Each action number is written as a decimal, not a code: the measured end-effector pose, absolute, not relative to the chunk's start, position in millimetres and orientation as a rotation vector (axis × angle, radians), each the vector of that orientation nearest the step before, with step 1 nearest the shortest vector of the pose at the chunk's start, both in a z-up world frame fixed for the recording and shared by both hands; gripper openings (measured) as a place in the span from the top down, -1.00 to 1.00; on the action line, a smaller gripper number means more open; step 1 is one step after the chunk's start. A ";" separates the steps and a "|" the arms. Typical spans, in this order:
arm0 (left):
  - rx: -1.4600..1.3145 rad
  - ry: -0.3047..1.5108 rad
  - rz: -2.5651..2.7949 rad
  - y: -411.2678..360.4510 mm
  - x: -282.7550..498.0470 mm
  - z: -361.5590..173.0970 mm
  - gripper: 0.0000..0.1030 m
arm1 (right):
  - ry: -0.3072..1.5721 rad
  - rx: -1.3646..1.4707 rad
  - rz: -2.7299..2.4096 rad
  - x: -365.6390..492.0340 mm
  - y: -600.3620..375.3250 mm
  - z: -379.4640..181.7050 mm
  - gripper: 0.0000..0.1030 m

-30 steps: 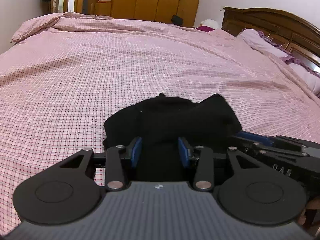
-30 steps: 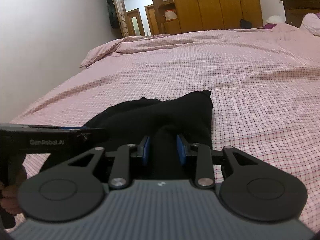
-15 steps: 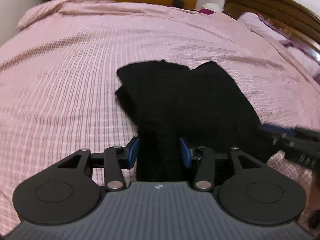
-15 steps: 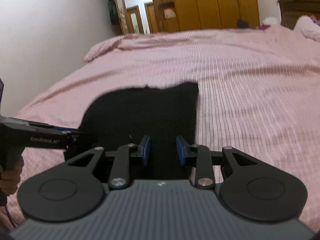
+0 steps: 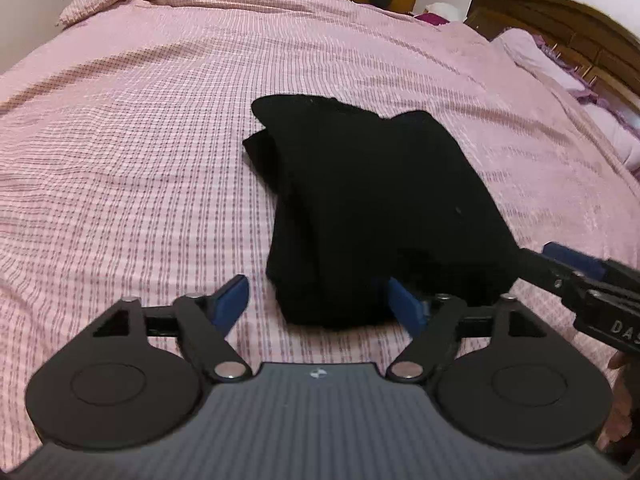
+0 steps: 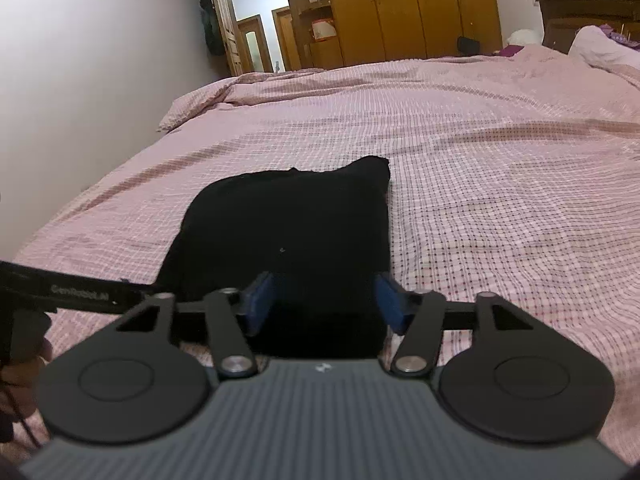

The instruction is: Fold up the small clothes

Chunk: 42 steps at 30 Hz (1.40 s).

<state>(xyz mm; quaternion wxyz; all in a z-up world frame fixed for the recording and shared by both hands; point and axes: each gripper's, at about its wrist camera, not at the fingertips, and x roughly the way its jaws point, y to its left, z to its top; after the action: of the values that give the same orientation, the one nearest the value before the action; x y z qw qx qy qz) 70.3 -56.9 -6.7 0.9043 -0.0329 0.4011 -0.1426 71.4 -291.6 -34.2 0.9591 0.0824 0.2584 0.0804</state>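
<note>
Dim indoor light, fisheye-bent edges, slight softness

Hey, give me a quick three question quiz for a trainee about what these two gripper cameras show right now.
1. True or false: the left gripper has its fingers spread apart.
2. What colour is the garment lying on the bedspread?
3. The right gripper is: A) clamped on a pillow, B) open with the near edge of the garment between its fingers, C) out of view.

Key: 1 true; 2 black; 3 B.
</note>
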 end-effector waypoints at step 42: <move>0.045 0.941 -0.225 -76.8 58.9 -30.4 -0.83 | 0.657 0.228 0.116 56.7 -290.3 -65.7 -0.35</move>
<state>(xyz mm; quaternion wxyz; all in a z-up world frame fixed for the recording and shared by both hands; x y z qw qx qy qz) 58.9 -76.8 -30.4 0.8850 0.0218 0.4522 -0.1084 56.7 -290.3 -65.7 0.9385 0.1116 0.3218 0.0568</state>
